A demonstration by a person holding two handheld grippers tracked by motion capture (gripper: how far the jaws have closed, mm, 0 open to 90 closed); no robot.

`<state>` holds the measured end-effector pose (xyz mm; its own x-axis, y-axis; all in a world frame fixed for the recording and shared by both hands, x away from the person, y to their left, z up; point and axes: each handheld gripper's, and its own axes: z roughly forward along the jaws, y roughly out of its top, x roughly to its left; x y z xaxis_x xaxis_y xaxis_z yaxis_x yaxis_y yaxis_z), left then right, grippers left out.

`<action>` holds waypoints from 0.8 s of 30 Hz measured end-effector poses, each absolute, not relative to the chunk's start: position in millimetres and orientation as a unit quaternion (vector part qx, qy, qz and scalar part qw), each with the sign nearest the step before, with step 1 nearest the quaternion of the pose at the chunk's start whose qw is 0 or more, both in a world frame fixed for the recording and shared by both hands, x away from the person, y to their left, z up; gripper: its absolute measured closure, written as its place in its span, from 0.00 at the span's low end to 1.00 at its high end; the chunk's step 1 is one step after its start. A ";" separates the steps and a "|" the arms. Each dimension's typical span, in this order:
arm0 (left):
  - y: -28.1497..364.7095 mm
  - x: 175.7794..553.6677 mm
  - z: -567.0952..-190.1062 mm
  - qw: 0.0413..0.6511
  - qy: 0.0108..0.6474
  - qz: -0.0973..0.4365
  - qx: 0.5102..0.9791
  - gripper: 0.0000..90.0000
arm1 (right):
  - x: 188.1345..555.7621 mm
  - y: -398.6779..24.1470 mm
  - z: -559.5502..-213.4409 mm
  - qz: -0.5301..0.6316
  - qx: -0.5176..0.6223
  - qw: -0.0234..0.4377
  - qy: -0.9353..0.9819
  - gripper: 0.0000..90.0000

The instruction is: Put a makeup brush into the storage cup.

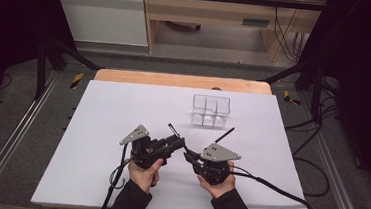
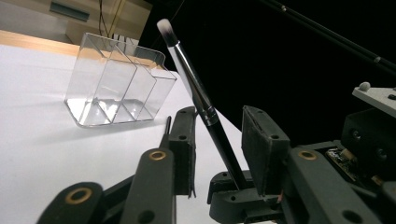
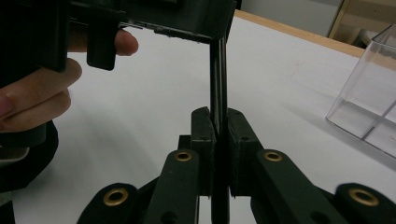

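Note:
A black-handled makeup brush (image 2: 189, 77) with a white tip stands tilted. My right gripper (image 3: 218, 114) is shut on its black handle (image 3: 218, 79) near the lower end. My left gripper (image 2: 219, 114) has the same brush between its jaws, close to the left pad (image 2: 184, 140), with a clear gap to the right pad, so the jaws are open. In the high view, left gripper (image 1: 180, 145) and right gripper (image 1: 189, 156) meet nose to nose near the table's front, and the brush (image 1: 226, 134) sticks out beyond the right gripper's grey plate.
A clear acrylic organizer (image 1: 210, 110) with several compartments stands behind the grippers, also in the left gripper view as a clear organizer (image 2: 114, 86). A second thin black stick (image 1: 173, 129) lies on the white table (image 1: 95, 142) just behind the left gripper.

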<state>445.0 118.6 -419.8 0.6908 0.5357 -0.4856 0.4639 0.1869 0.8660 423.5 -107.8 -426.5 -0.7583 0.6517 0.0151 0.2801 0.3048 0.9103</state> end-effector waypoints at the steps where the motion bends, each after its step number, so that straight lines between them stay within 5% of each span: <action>1: 118.6 445.0 -419.7 0.663 0.393 0.027 0.637 0.75 | 423.5 -107.7 -426.6 0.510 0.296 0.183 0.787 0.93; 24: 118.5 443.2 -421.7 0.673 0.403 0.022 0.620 0.85 | 423.5 -106.3 -428.3 0.514 0.296 0.176 0.786 0.93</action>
<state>443.2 118.5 -421.7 0.6747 0.5289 -0.5148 0.4696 0.2305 0.8522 423.5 -106.3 -428.3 -0.7631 0.6456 0.0277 0.2847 0.2973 0.9114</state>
